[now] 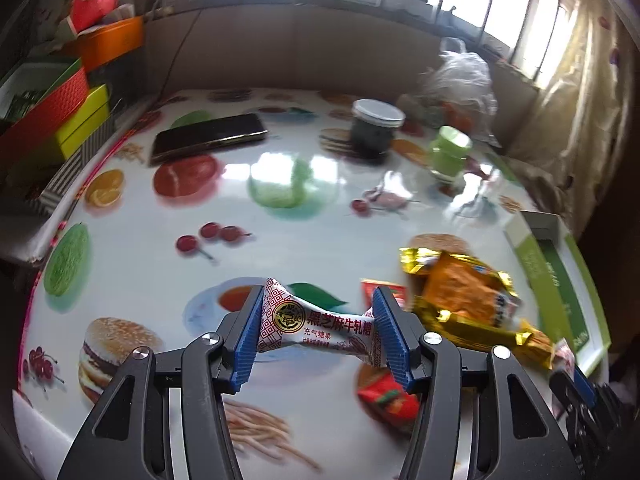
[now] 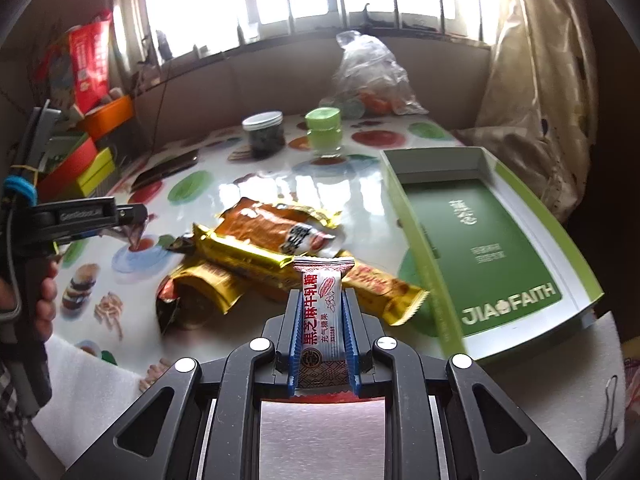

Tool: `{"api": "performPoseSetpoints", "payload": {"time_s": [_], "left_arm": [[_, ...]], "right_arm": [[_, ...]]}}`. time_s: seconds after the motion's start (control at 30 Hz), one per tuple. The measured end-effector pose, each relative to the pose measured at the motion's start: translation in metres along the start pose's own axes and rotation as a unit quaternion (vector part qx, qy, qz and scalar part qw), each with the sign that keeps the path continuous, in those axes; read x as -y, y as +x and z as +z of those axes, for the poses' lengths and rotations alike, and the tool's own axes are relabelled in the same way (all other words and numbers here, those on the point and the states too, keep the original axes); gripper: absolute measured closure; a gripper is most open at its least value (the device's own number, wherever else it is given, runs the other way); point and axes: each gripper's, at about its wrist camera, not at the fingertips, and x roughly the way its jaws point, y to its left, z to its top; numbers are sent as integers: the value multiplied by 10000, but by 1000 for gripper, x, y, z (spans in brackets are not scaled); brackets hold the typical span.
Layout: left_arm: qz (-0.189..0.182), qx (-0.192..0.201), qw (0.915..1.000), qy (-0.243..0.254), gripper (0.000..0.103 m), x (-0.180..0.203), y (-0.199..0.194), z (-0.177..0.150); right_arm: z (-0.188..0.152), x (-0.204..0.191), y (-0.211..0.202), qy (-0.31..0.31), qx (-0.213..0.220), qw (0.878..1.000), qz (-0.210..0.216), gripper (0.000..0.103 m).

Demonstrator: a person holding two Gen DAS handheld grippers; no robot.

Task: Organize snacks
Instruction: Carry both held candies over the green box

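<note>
My left gripper (image 1: 319,312) is shut on a white sesame nougat candy (image 1: 316,326), held crosswise above the table. It also shows from the side in the right wrist view (image 2: 134,220). My right gripper (image 2: 320,300) is shut on a second white nougat candy (image 2: 322,312), held lengthwise between the blue pads. A pile of orange and gold snack packets (image 2: 264,248) lies on the table just ahead of it, also in the left wrist view (image 1: 468,296). A small red candy (image 1: 386,396) lies under my left gripper. An open green and white box (image 2: 476,232) stands to the right of the pile.
The fruit-print table holds a black phone (image 1: 208,136), a dark jar with a white lid (image 2: 264,134), a green jar (image 2: 324,128) and a clear plastic bag (image 2: 368,76) at the back. Orange and green boxes (image 1: 76,96) stack at the left. A curtain hangs at the right.
</note>
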Motion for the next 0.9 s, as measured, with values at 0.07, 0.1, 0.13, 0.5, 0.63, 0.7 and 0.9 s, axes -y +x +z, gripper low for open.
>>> {"api": "performPoseSetpoints", "payload": {"time_s": [0.07, 0.1, 0.13, 0.5, 0.63, 0.7, 0.9], "left_arm": [[-85, 25, 9999, 86, 48, 9, -4, 1], [-108, 36, 9999, 114, 48, 13, -6, 1], [-150, 38, 9997, 187, 48, 20, -8, 2], [-608, 123, 9958, 680, 48, 81, -19, 13], [-803, 103, 9935, 805, 48, 103, -17, 18], [-896, 90, 9920, 890, 48, 116, -16, 19], [-1220, 4, 9868, 1067, 48, 155, -9, 22]], "right_arm": [[2, 4, -3, 21, 21, 10000, -33, 85], [3, 6, -5, 43, 41, 10000, -59, 85], [4, 9, -7, 62, 55, 9999, -76, 85], [17, 45, -22, 282, 174, 9986, -404, 85], [23, 60, -25, 328, 210, 9977, -550, 85], [25, 68, -26, 339, 206, 9971, -653, 85], [29, 94, -19, 444, 39, 9956, -822, 85]]}}
